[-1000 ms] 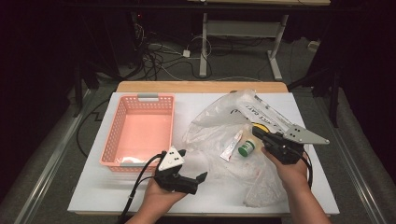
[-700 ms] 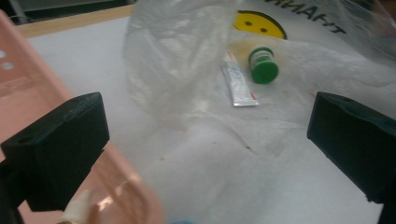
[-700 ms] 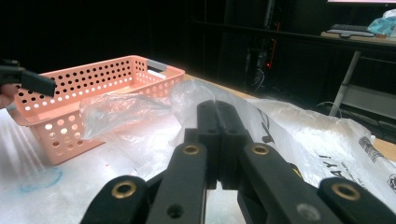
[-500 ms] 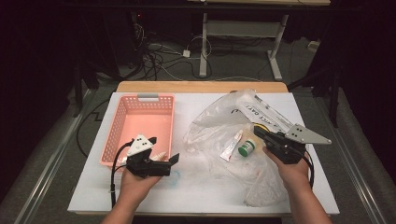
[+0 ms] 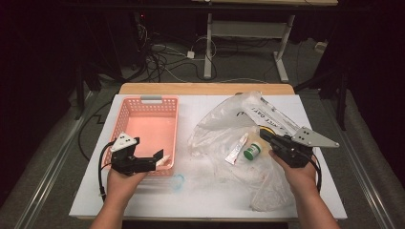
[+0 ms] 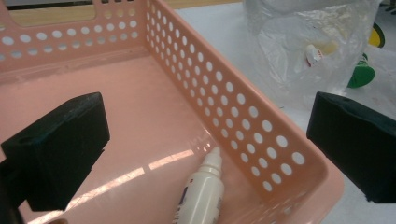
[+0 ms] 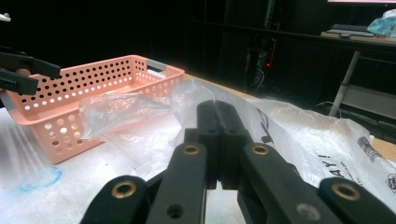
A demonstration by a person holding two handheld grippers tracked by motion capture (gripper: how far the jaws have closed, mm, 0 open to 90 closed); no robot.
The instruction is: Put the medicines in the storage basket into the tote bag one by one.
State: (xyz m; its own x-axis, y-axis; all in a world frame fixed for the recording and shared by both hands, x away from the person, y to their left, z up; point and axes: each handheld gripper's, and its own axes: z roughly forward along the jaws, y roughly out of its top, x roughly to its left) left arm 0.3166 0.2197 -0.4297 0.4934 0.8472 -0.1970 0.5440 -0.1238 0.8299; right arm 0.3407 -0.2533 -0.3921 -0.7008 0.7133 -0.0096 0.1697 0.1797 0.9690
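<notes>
Dark floor and tangled cables surround a white table where items are being moved out of a clear plastic bag into a pink basket. A small white bottle lies on the basket floor in its near corner, against the perforated wall. Above it the left hand-held gripper hangs with its jaws spread wide and nothing between them, so the bottle looks just dropped off. The right hand-held gripper is clenched on a fold of the bag, holding its mouth up. Inside the bag lie a white tube and a green-capped jar. Judging by this, the next move calls for the left hand-held gripper to cross back to the bag's opening and take one of them.
</notes>
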